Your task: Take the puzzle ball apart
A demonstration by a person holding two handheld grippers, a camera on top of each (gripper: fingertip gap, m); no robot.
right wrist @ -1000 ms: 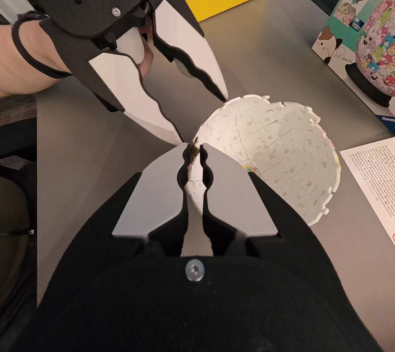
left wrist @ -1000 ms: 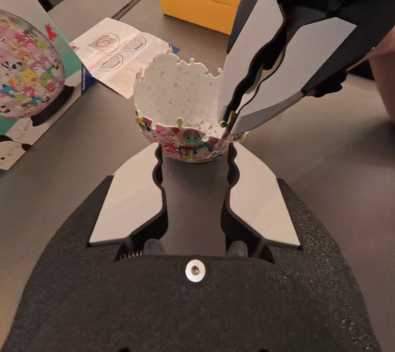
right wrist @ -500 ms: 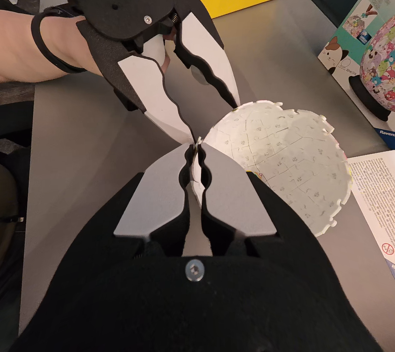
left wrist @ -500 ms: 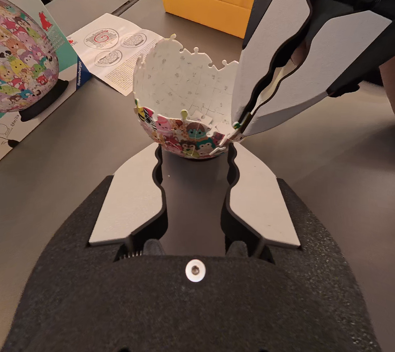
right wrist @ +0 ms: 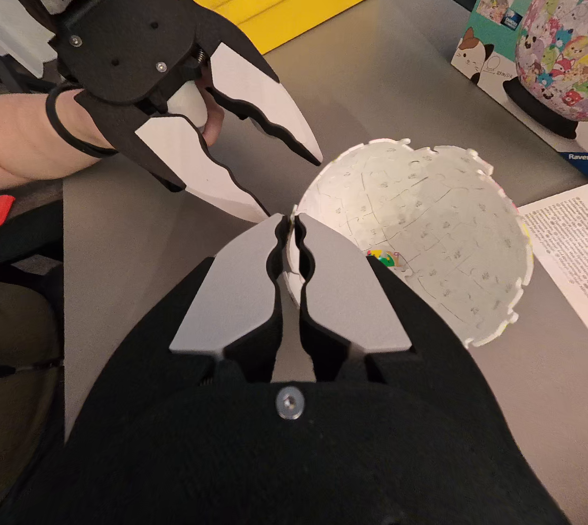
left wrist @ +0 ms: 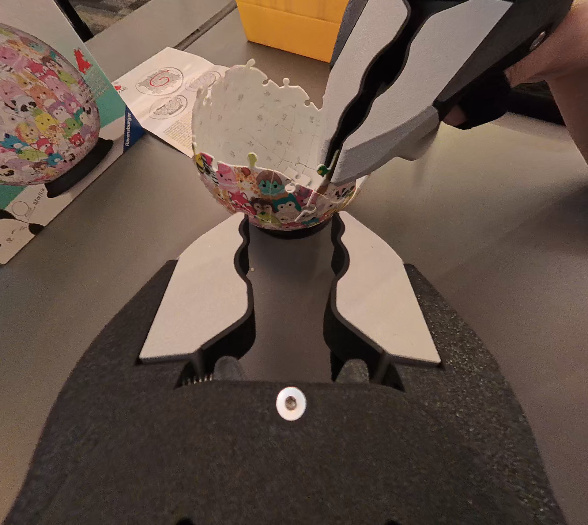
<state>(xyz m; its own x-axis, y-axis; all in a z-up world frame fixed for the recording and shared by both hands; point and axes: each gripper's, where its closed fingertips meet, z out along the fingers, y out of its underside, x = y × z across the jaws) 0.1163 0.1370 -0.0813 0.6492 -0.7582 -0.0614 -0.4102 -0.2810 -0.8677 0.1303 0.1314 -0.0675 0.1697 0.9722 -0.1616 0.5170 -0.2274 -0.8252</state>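
The left tool is wide open, just in front of the half puzzle ball on the bench. The right tool pinches a rim piece. Pulling hard might tip the ball or crack off more pieces.

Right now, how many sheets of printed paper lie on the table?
1. The instruction sheet lies flat behind the half ball, between the puzzle box and the yellow bin. Others may be hidden.

Printed tag on left gripper, brand mark on box, perhaps numbers inside puzzle ball
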